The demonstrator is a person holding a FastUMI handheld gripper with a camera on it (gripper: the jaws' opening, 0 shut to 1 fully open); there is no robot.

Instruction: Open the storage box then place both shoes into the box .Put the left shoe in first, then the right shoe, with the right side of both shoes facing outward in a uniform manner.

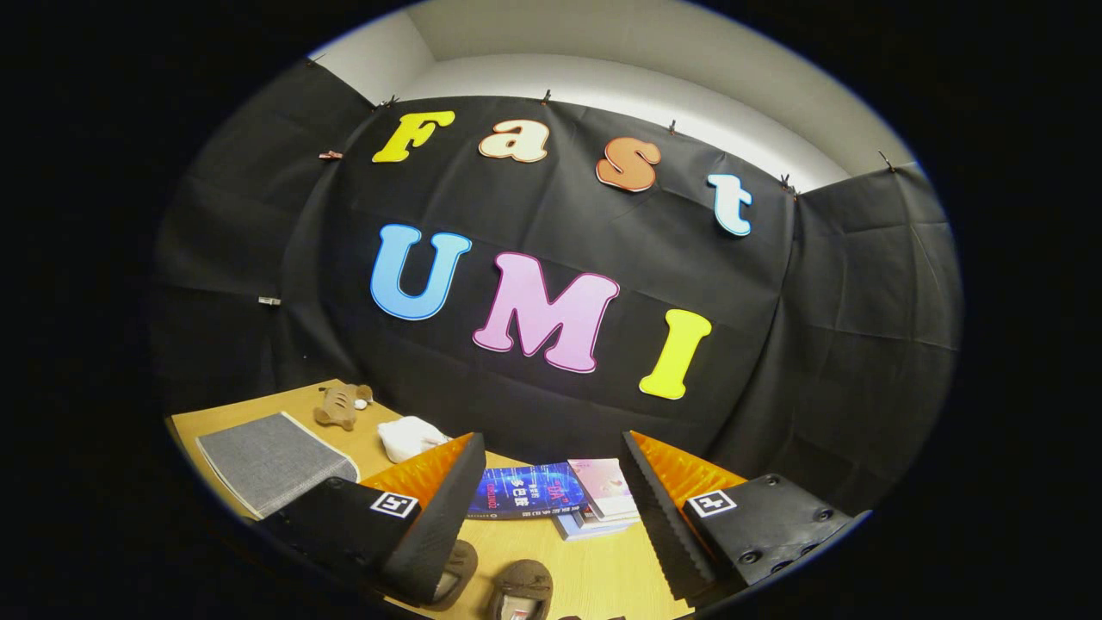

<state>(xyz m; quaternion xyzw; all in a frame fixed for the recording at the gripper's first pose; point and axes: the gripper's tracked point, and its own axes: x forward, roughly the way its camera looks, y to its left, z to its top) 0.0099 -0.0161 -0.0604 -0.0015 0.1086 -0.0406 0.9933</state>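
Observation:
My gripper [551, 504] is held high over a wooden table [594, 568], fingers wide apart with nothing between them. Two brown shoes lie on the table just below the fingers: one [522, 590] sits between the fingers, the other [456, 573] is partly hidden behind the left finger [439, 517]. Both shoes are cut off at their near ends. No storage box can be made out among the things on the table.
A stack of books [560, 495] lies beyond the fingers near the black cloth wall. To the left are a grey mat [271, 461], a white cloth [409, 437] and a small brown plush toy [340, 405].

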